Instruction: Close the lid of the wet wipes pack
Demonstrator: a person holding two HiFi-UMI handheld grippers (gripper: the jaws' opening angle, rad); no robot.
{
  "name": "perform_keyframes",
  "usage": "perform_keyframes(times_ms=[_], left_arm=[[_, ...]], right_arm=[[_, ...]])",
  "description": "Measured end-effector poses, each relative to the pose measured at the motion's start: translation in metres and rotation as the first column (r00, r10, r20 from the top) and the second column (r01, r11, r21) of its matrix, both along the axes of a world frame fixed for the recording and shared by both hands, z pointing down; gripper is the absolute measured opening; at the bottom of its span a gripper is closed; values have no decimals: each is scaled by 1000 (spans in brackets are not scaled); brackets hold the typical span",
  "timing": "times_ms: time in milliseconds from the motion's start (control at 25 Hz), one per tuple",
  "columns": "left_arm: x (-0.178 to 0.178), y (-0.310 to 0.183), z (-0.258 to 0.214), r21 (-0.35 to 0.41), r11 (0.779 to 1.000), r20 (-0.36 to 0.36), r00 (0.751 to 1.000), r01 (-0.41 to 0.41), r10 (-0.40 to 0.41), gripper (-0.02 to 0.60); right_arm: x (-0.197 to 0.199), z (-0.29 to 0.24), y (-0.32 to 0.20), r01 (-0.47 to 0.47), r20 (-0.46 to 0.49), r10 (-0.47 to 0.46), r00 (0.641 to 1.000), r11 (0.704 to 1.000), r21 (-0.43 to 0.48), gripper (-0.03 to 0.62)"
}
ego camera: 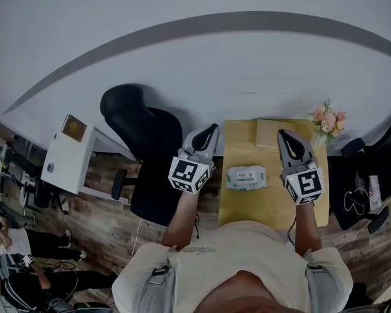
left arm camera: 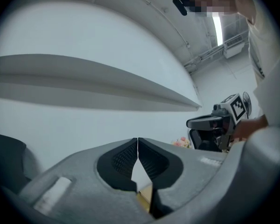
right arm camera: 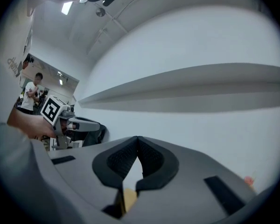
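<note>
Left hand-held gripper (left arm camera: 137,143) has its jaws shut tip to tip with nothing between them, and the right hand-held gripper (right arm camera: 137,140) is the same: pads pressed together, empty. Both gripper views look out at the pale wall rather than down at the work, so both tools are raised and aimed toward 12 o'clock.

From the head view, the wipes pack (ego camera: 246,177) lies flat near the middle of the small wooden worktop (ego camera: 238,208). The left tool sits at the pack's 9 o'clock, out over the worktop's left edge, and the right one at its 3 o'clock. Neither touches the pack; each is beside it and apart from it. A flat tan board (ego camera: 274,133) lies at the pack's 12 o'clock, and flowers (ego camera: 328,120) stand at about 2 o'clock by the far corner.

The pack is too small in the head view to tell whether its lid stands up or lies shut. Judging by the lifted, empty tools, no closing contact is under way. If the lid is open, all the work is left: one tool down to steady the pack, the other to press the flap until it seats.
</note>
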State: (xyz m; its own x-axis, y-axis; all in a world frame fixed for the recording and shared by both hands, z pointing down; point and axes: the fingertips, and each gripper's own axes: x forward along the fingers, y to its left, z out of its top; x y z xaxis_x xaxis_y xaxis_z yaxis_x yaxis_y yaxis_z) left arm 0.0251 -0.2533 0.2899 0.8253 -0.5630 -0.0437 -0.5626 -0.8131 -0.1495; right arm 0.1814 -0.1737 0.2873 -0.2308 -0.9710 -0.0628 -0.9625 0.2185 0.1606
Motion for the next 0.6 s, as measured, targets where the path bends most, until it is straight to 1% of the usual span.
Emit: perform_keyframes(times_ms=[80,120,360,600], left_arm=[[-1,0,2,-5,1000,-3,1000,-2,2,18],[0,1,2,-4,1000,-5,1000,-5,5,18],[-3,5,-1,0,1000,-16,1000,-17,17,18],[-9,6,-2,-4,1000,-27,1000,-16,15,18]], right_arm=[[-2,-1,1,-9,-29,9,1000,1000,-1,3],[-2,-1,1,-11,-30,10,1000,1000,-2,3],[1,-1,4,-3,73,3,997,1000,-5,3],[-7,4,4,16,59,-14,998,999,-34,3]])
